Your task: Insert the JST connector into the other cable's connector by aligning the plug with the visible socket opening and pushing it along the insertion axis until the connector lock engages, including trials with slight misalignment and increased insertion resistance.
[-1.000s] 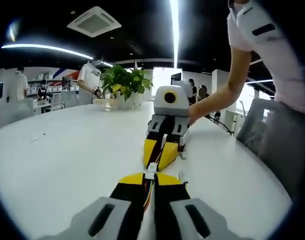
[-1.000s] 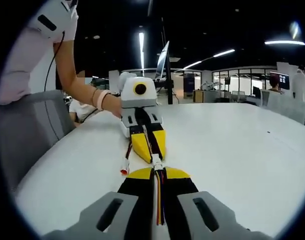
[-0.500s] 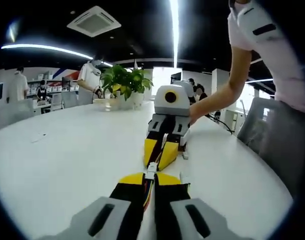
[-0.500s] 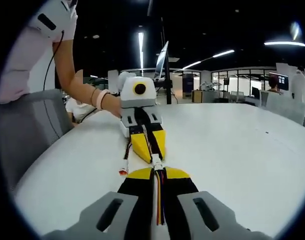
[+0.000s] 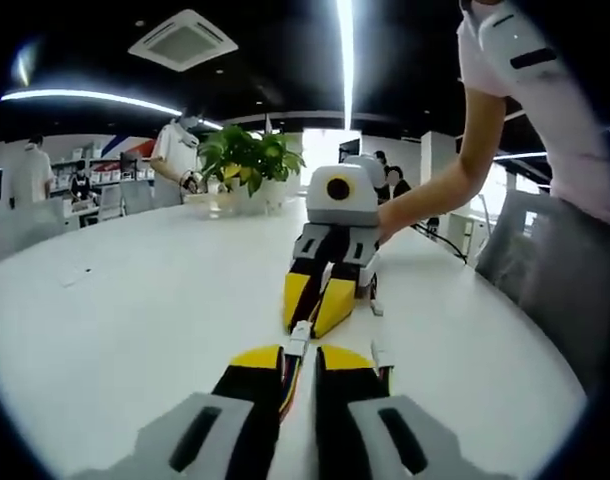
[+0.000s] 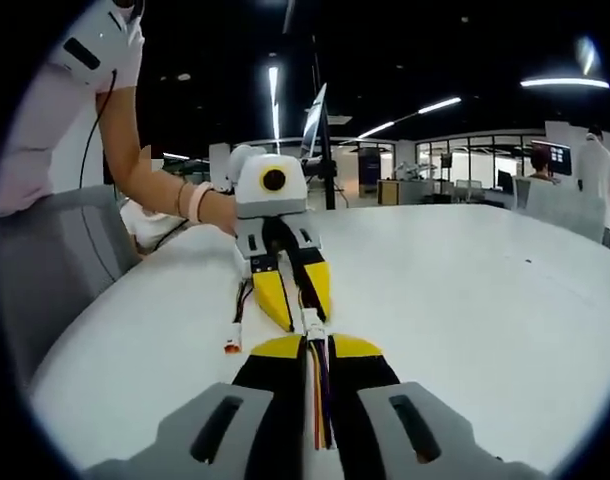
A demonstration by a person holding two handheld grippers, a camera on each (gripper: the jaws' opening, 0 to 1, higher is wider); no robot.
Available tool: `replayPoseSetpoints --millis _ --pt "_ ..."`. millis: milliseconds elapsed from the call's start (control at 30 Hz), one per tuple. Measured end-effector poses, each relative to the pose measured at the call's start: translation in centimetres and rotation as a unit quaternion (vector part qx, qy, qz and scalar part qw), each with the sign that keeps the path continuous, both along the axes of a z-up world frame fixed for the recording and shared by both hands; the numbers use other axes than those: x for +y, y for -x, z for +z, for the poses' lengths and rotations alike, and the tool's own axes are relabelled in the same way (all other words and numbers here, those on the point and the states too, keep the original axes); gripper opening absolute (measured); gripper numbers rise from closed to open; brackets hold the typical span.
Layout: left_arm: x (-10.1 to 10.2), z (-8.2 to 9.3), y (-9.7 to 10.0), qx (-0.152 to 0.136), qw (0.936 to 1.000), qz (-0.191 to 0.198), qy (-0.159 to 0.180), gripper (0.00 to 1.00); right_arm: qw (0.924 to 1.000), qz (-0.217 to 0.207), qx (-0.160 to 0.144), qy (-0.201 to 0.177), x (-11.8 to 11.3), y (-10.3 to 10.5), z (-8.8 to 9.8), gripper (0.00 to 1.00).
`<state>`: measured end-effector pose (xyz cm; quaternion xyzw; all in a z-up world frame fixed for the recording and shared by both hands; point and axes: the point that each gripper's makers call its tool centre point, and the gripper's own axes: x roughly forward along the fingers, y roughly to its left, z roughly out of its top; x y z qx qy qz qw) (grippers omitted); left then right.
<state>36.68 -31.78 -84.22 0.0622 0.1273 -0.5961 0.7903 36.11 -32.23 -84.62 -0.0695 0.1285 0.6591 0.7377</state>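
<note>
The JST connector is a small white plastic housing sitting between the two grippers' yellow tips, over the white desk; in the right gripper view it shows as a white block with thin coloured wires running back from it between the black pads. Whether plug and socket are fully seated or only touching cannot be made out, since the joint is tiny and partly covered by the tips. The left gripper is pressed together on a bundle of red and yellow wires just behind the white housing; the right gripper pinches its own cable the same way. Each gripper faces the other nose to nose, near the desk's curved edge by the person. A second cable end, with a small red-orange plug, lies loose on the desk beside the left gripper's yellow tips; its wires run under that gripper and are hidden there. A hand with a wristband grasps the left gripper's body; the person's upper body is cut off by the rim. A potted plant stands at the desk's far edge.
</note>
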Motion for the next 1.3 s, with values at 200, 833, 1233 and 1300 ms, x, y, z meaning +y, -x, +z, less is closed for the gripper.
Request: replayPoseSetpoints --millis 200,833,1233,1300 --pt "0.5 -0.3 -0.6 0.002 1.0 0.009 0.001 0.12 0.9999 -0.007 0.009 -0.004 -0.1 -0.3 0.0 0.13" --pt "1.5 3.1 -0.7 0.007 0.9981 0.054 0.03 0.22 0.9989 -0.009 0.024 -0.04 0.0 0.0 2.9 0.21" --pt "2.8 4.6 2.2 0.011 0.9981 0.059 0.015 0.3 0.9983 -0.011 -0.006 -0.057 -1.5 1.4 7.0 0.21" --pt "2.7 5.1 2.8 0.006 0.9985 0.052 0.018 0.29 0.9981 -0.01 -0.01 -0.059 -1.8 1.7 7.5 0.21"
